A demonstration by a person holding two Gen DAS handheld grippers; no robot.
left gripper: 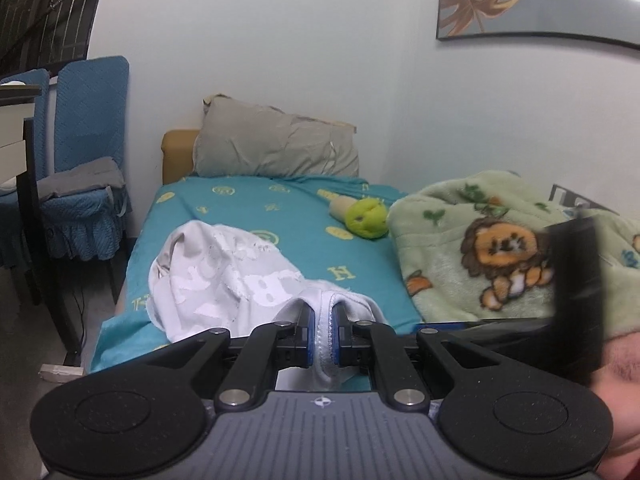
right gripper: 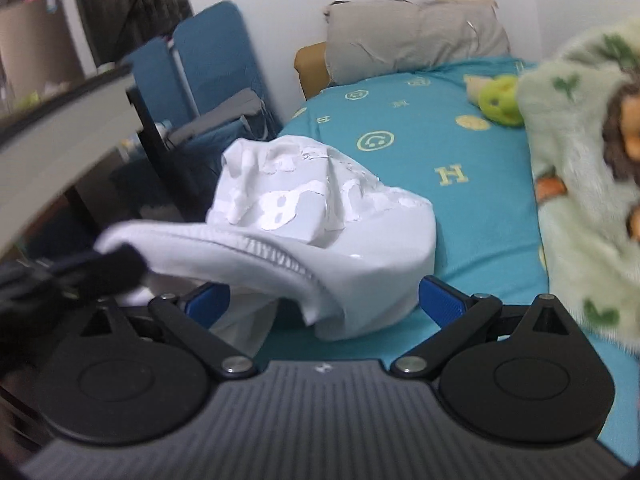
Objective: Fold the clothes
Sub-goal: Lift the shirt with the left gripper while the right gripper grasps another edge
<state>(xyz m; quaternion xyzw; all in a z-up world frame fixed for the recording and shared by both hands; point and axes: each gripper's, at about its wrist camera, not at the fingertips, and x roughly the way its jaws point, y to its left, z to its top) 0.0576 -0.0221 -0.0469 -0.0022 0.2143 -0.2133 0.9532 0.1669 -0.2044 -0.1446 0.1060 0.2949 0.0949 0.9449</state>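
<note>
A crumpled white shirt [left gripper: 224, 280] with pale printed letters lies on the teal bed sheet [left gripper: 280, 216], near the bed's front left side. My left gripper [left gripper: 322, 330] is shut on the shirt's hem, which bunches between its blue pads. In the right wrist view the shirt [right gripper: 304, 216] hangs from the blurred left gripper [right gripper: 96, 272] at the left and sags across the front. My right gripper [right gripper: 326, 300] is open, its blue pads [right gripper: 444, 300] wide apart. A fold of the shirt lies between them, and neither pad presses on it. The right gripper shows as a dark blur [left gripper: 576, 280].
A grey pillow [left gripper: 276, 148] leans at the bed's head. A green plush toy [left gripper: 366, 218] and a pale green lion blanket [left gripper: 500, 248] lie on the right. Blue covered chairs [left gripper: 88, 168] and a desk [right gripper: 60, 128] stand left of the bed.
</note>
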